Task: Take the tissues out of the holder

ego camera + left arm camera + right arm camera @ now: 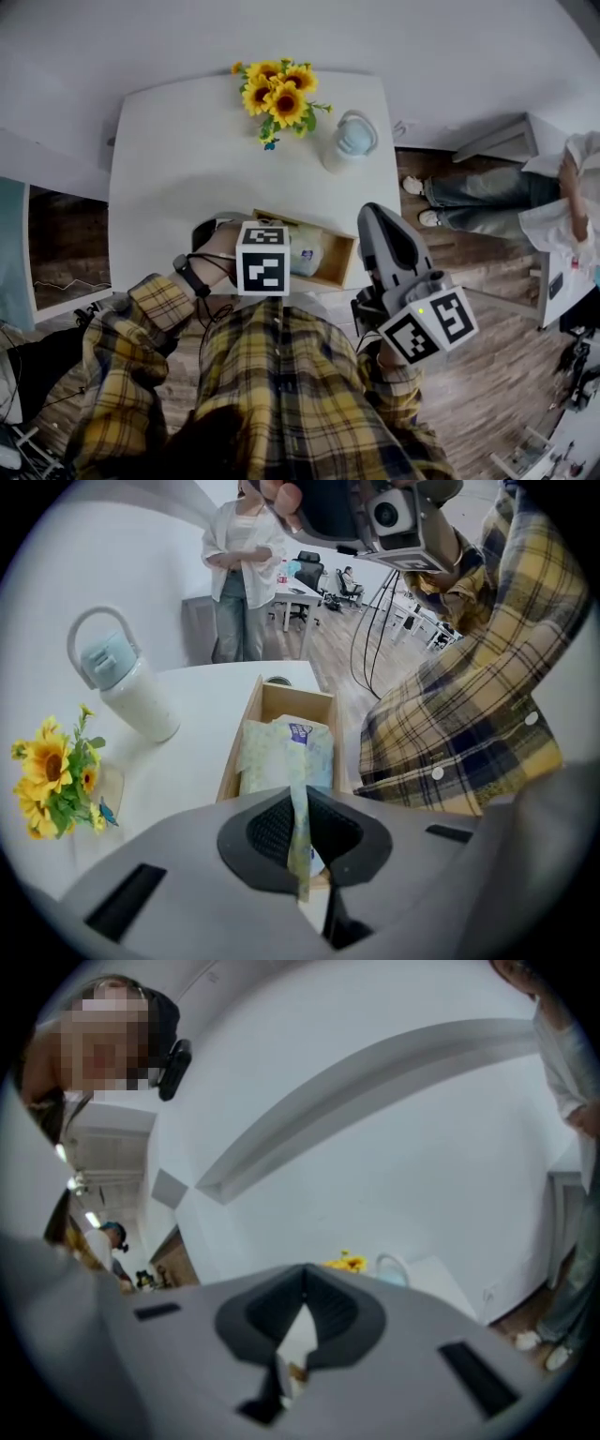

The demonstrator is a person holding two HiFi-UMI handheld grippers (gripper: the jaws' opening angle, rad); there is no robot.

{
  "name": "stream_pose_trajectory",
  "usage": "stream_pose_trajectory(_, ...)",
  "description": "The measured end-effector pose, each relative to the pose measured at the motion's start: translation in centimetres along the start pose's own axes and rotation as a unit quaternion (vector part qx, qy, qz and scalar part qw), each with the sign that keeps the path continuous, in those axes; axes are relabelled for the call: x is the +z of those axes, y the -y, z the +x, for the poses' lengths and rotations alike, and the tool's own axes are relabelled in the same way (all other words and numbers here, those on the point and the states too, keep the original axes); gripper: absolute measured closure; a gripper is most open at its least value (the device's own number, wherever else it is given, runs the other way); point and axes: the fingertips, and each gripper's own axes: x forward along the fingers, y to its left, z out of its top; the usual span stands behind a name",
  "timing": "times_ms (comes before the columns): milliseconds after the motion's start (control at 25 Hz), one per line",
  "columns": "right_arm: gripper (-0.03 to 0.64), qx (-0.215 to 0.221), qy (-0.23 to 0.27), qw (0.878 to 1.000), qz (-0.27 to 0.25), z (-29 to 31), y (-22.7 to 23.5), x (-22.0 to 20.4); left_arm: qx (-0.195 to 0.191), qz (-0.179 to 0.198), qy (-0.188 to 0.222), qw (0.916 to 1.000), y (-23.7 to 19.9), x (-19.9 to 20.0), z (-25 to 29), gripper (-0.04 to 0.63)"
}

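White table (178, 159), job barely begun: my left claw (300, 794) is clamped on one tissue (299, 841) standing up from the pack (281, 757) that lies in the wooden holder (295, 703), my right claw (302, 1277) closed and empty beside the holder.

— Where is the holder (232, 761)?
— An open wooden box at the white table's (187, 714) edge.
— The tissues (272, 757)?
— A pale, green-patterned pack lying inside; one tissue (298, 832) rises as a thin strip, pinched in the left gripper (300, 803).
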Motion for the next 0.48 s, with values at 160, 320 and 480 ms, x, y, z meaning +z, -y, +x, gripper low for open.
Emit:
stream_pose_trajectory(160, 0.606, 0.014, 0.004, 1.0, -0.01, 0.4, -1.0, 0.6, 0.015, 0.003, 0.011, 0.9998, 0.4, 0.5, -1.7, 0.572)
stream_pose_trajectory(320, 0.606, 0.03, 0.011, 0.999, -0.022, 1.1, -1.9, 1.7, 0.035, 0.002, 0.027, 0.999, 0.3, 0.8, -3.7, 0.572)
stream_pose_trajectory(480, 0.606, 0.04, 0.017, 0.998, -0.035, 1.6, -2.5, 2.7, 0.067, -0.003, 0.056, 0.9962, -0.3, 1.4, -6.1, 0.572)
